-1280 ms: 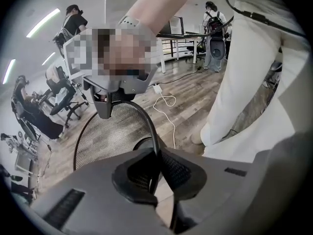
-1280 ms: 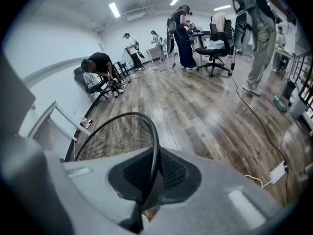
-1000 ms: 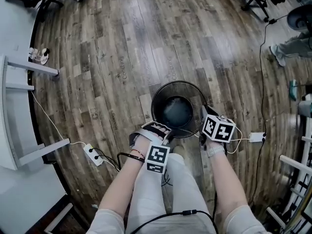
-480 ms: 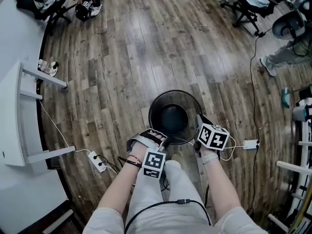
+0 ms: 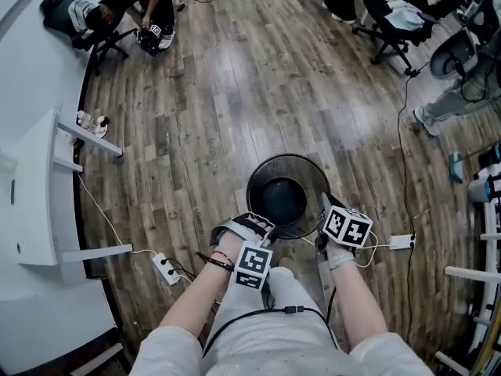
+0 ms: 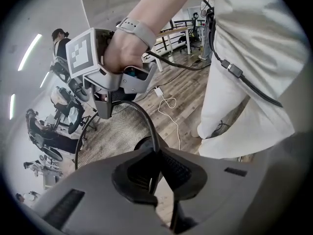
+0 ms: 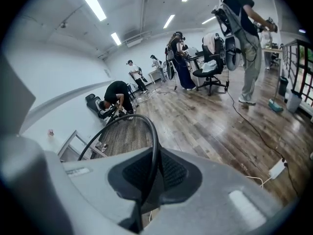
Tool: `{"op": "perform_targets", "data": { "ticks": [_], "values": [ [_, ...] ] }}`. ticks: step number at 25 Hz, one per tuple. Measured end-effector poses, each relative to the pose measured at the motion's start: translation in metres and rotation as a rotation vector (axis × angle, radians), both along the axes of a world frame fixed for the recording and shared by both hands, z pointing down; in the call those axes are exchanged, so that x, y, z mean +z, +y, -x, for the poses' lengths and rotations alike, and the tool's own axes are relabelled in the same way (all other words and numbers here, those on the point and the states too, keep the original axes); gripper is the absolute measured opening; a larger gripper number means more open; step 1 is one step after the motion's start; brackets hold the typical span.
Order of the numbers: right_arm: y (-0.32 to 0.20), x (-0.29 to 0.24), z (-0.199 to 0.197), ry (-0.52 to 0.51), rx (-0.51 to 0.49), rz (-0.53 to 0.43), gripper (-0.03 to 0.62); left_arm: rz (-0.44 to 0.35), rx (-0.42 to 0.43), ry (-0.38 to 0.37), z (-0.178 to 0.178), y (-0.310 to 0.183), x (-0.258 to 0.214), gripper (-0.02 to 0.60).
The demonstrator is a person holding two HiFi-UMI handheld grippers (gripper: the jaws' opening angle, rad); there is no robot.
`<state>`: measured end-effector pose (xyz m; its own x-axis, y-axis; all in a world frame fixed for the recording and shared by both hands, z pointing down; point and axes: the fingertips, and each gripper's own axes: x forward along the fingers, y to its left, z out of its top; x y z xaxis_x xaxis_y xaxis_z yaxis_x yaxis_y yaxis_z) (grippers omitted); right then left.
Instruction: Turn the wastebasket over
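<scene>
Room, as I see it from here: wood-plank floor [image 5: 235, 108], glossy with glare | white curved wall [image 7: 54, 87] to my left | ceiling strip lights [image 7: 92, 3] lit | black office chairs [image 5: 387, 30] far right | white power strip [image 5: 166, 268] on the floor | person crouched [image 7: 117, 94] by the far wall.

I can read no words, brands or numbers anywhere. The left marker cube [image 5: 253, 266] on the left gripper [image 5: 264, 227] and the right marker cube [image 5: 347, 227] on the right gripper [image 5: 325, 207] bear only black-and-white square patterns. A pale label [image 7: 78, 171] on the right gripper's body is too blurred to read.
</scene>
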<state>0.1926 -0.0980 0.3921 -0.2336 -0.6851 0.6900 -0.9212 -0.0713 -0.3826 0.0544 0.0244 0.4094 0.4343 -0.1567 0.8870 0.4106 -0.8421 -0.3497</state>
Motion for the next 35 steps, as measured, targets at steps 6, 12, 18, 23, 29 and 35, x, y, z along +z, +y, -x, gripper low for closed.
{"op": "perform_targets", "data": {
  "ticks": [6, 12, 18, 23, 29, 35],
  "values": [
    [0.001, -0.046, 0.008, -0.023, -0.011, -0.042, 0.029, -0.037, 0.019, -0.013, 0.005, 0.002, -0.04, 0.023],
    [-0.006, -0.075, 0.016, -0.014, -0.035, -0.067, 0.029, -0.065, 0.004, -0.013, 0.012, -0.002, -0.068, 0.025],
    [-0.014, -0.099, 0.036, -0.013, -0.085, -0.087, 0.029, -0.073, -0.013, -0.016, 0.022, -0.002, -0.087, 0.026],
    [-0.016, -0.112, 0.05, 0.012, -0.102, -0.089, 0.028, -0.083, -0.032, -0.017, 0.036, -0.002, -0.1, 0.026],
    [-0.021, -0.124, 0.068, 0.016, -0.125, -0.097, 0.027, -0.091, -0.068, -0.009, 0.051, -0.005, -0.111, 0.026],
    [-0.024, -0.122, 0.081, 0.025, -0.143, -0.087, 0.025, -0.085, -0.094, -0.007, 0.062, -0.006, -0.111, 0.026]
  ]
}}
